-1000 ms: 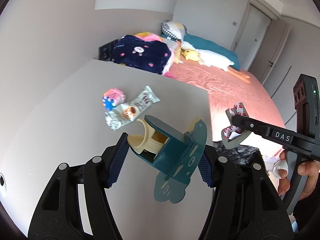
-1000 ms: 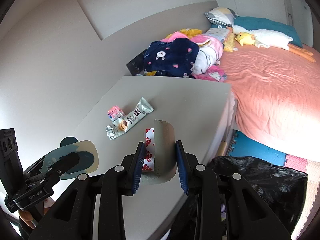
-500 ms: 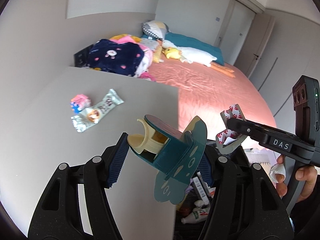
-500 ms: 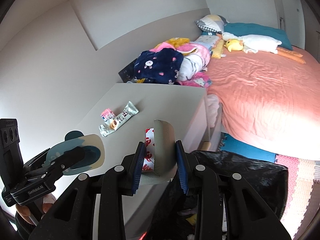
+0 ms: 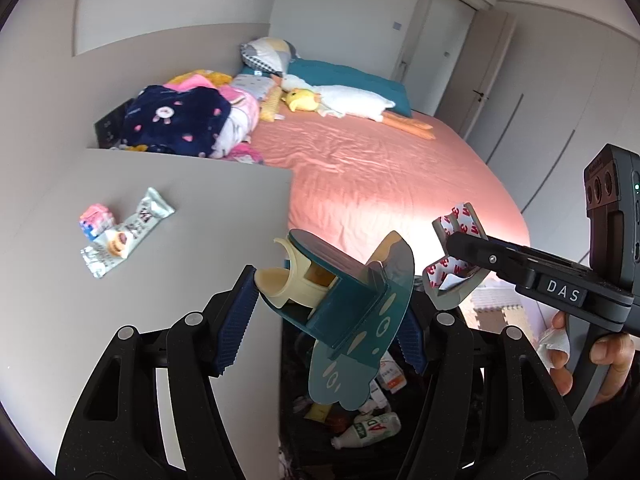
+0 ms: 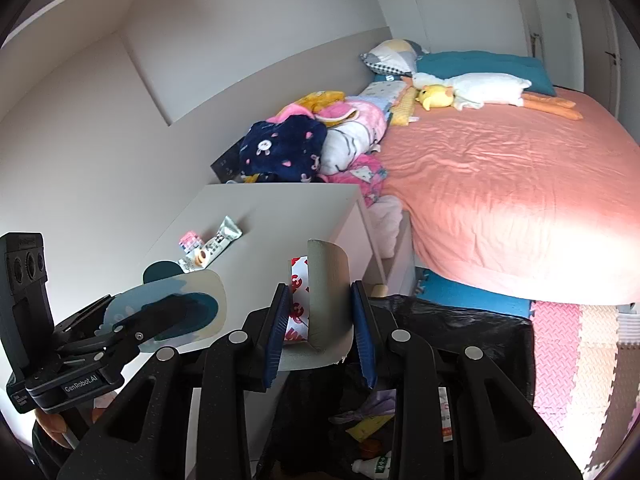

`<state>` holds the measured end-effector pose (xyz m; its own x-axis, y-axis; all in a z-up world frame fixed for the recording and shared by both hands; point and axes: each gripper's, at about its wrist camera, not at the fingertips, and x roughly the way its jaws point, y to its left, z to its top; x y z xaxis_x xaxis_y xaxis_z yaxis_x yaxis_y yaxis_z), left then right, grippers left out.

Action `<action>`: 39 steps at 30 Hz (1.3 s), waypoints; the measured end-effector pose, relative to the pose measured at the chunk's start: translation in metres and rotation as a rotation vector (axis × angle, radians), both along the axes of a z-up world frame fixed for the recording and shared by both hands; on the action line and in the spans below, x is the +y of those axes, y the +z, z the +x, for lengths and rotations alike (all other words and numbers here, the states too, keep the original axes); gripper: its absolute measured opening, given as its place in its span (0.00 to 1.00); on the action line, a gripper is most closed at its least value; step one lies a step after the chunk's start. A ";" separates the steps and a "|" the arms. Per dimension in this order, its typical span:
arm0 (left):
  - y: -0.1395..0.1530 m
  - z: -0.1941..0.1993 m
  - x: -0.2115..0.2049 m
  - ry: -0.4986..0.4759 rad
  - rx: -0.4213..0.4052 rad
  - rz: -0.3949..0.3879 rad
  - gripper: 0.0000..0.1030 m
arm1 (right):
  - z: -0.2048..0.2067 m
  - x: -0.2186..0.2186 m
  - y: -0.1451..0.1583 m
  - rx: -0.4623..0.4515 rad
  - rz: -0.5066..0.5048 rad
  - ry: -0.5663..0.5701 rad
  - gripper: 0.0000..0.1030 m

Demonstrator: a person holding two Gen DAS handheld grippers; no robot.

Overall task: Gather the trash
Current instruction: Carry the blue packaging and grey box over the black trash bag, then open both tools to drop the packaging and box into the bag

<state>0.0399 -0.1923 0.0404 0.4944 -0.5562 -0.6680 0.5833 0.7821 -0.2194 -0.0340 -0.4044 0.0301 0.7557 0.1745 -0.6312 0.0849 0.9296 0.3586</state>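
Note:
My left gripper (image 5: 328, 316) is shut on a teal and cream cardboard toy piece (image 5: 344, 300), held over the table's right edge above the black trash bag (image 5: 352, 412). My right gripper (image 6: 318, 312) is shut on a folded grey card with red-and-white print (image 6: 320, 300), held above the same bag (image 6: 460, 328). Each gripper shows in the other's view: the right one with its card (image 5: 456, 256), the left one with the teal piece (image 6: 176, 308). A snack wrapper (image 5: 128, 236) and a small pink-and-blue packet (image 5: 94, 220) lie on the table.
The grey table (image 5: 120, 320) stands beside a bed with a pink sheet (image 5: 380, 176). Clothes (image 5: 180, 120) are piled at the table's far end. The bag holds a plastic bottle (image 5: 368, 428) and several wrappers. Foam mats (image 6: 568, 360) cover the floor.
Both grippers have moved right, off the table top to above the open trash bag, each still holding its piece. The bag's inside has come into view.

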 end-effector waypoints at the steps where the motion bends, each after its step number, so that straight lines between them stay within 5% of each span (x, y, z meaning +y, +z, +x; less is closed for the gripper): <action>1: 0.000 -0.001 -0.004 -0.009 0.000 0.002 0.60 | -0.003 -0.003 0.000 -0.002 0.001 -0.008 0.32; 27: -0.010 -0.019 -0.094 -0.266 0.067 0.045 0.62 | -0.046 -0.078 0.000 0.011 0.026 -0.189 0.32; 29: -0.016 -0.021 -0.101 -0.280 0.072 0.079 0.94 | -0.049 -0.083 -0.001 0.022 0.046 -0.205 0.43; 31: -0.017 -0.025 -0.103 -0.256 0.023 0.106 0.94 | -0.057 -0.090 0.001 0.003 0.053 -0.272 0.82; 39: -0.023 -0.021 -0.099 -0.214 0.019 0.129 0.94 | -0.062 -0.099 -0.004 0.005 0.062 -0.313 0.83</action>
<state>0.0187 -0.2912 0.0176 0.3614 -0.5565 -0.7481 0.7356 0.6632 -0.1380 -0.0959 -0.5032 0.0257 0.7756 -0.0277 -0.6306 0.3652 0.8345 0.4125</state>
